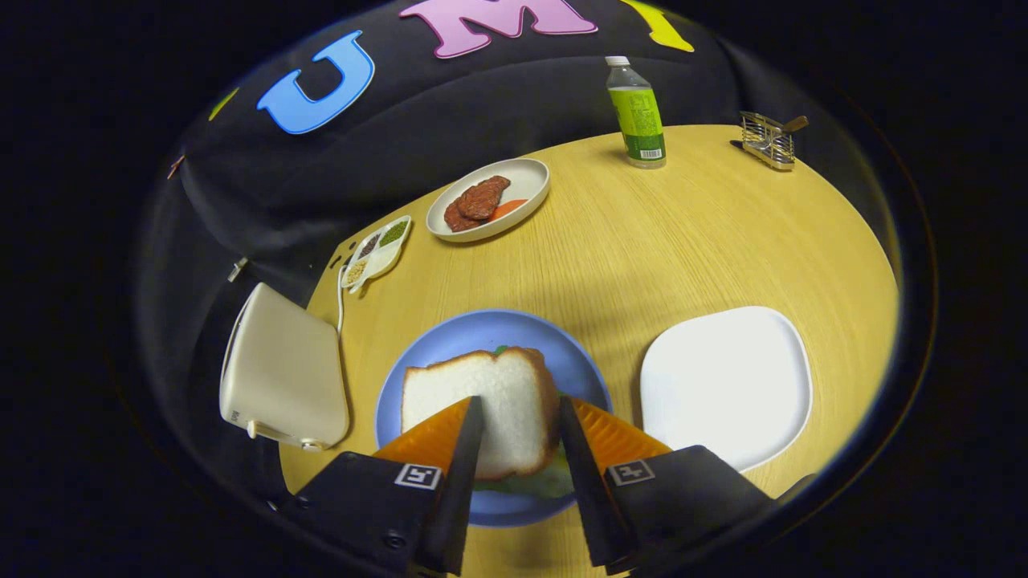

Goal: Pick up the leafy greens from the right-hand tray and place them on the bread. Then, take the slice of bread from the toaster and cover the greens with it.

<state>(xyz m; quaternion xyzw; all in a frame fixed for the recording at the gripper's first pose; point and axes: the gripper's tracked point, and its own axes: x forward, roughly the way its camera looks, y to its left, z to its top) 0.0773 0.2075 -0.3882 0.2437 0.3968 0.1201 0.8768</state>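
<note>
Landmark is the blue plate [491, 329], near the table's front edge. Left of it, the toaster [281, 377] sits at the table's left edge, its slot turned away, so contents unreadable; beyond the plate to the left, a small divided condiment dish [377, 250], then an oval plate of meat [488, 201].

On the blue plate: the bread slice [482, 393] lies flat on top, leafy greens [540, 483] peeking out under its near edge and a speck at its far edge; the greens look covered already. Your gripper [522, 417] hangs just above the slice, fingers spread apart with the bread showing between them, neither pressing it; the slice's long axis runs straight ahead along the fingers. Judgement: release looks done; a clean lift clear is what remains.

Right of the plate, the white square tray [727, 377] holds nothing; well beyond it, a green-labelled bottle [636, 112] and a wire rack [768, 140]. Surface is pale wood-grain table [683, 241]; black booth cloth behind.
</note>
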